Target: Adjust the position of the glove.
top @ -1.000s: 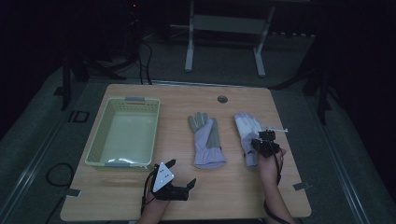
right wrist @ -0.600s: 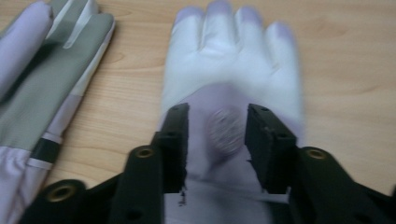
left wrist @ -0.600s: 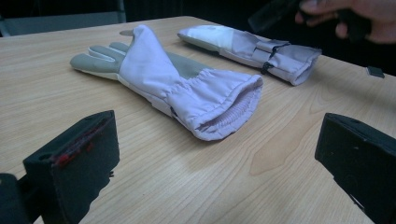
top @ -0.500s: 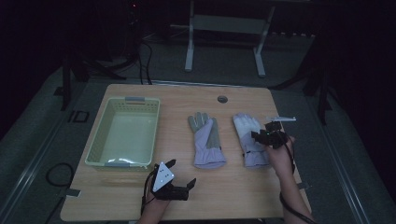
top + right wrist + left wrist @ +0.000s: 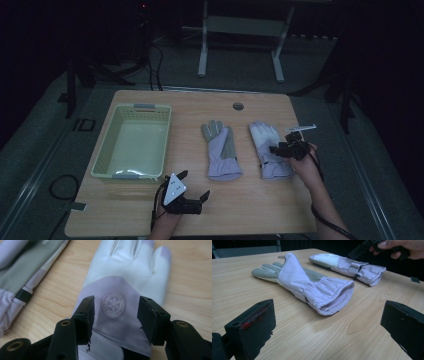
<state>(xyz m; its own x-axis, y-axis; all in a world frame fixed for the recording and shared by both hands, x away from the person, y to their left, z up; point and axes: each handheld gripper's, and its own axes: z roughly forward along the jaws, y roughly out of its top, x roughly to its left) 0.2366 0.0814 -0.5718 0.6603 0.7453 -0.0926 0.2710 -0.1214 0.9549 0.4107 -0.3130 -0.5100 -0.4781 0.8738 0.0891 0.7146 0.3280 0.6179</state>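
Since the earlier frame, the right gripper (image 5: pixel 278 148) has been lifted off the right glove (image 5: pixel 267 142), its jaws having just been opening. Nothing is held between them. The left gripper (image 5: pixel 199 192) is seen released, empty, on the table (image 5: pixel 250 210).

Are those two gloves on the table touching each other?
Apart. The high view shows bare wood between the left glove and the right glove along their whole length.

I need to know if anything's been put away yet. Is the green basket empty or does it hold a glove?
Empty. The basket shows a bare floor in the high view, and both gloves lie flat on the table.
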